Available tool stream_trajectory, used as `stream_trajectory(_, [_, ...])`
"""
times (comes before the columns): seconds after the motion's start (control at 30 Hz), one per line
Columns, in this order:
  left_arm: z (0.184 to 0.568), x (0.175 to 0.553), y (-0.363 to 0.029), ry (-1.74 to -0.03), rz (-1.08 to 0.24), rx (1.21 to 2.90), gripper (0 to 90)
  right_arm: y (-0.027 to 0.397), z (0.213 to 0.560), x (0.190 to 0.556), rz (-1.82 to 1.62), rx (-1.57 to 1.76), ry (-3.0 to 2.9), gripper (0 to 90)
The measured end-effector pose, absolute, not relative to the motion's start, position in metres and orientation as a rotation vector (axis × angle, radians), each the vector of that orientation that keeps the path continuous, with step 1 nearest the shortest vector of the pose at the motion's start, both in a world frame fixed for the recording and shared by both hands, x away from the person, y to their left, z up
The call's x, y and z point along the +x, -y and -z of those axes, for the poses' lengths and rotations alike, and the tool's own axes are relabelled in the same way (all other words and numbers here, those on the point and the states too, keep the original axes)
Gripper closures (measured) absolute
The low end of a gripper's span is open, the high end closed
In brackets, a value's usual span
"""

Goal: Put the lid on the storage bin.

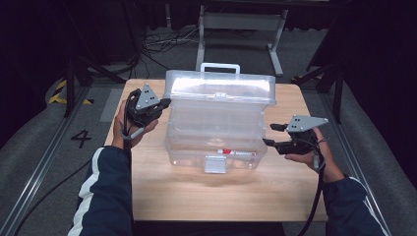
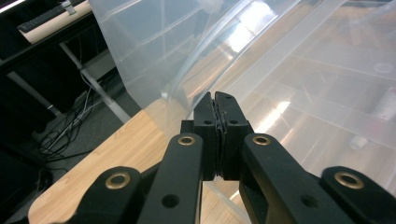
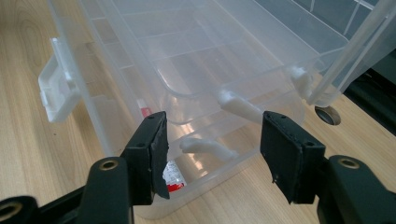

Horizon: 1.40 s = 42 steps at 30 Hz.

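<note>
Clear storage box [image 1: 216, 123] stood mid-counter [image 1: 196, 191], lid [image 1: 219, 86] raised. Left gripper [image 1: 164, 103], jaws closed empty, steadied the lid's edge; right gripper [image 1: 268, 133], jaws wide, faced the box's side.

I see a wooden surface [image 1: 196, 196], black cables [image 1: 157, 46] on the grey floor [image 1: 39, 142] behind it, and a "4" marking [image 1: 81, 137].
</note>
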<state>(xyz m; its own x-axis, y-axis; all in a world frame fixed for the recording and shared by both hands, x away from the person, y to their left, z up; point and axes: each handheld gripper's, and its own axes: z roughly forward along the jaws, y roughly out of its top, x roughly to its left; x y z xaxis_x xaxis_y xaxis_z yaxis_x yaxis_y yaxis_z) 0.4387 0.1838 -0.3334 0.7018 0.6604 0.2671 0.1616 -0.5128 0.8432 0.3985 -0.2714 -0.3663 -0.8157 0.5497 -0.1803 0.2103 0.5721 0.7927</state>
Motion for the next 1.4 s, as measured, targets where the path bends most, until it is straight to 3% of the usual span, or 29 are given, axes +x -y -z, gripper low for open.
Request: stream_trajectory(1.4, [0.377, 0.403, -0.186, -0.589, -0.663, 2.152, 89.8, 0.271, 0.385, 0.384, -1.083, 0.642, -2.455, 41.4])
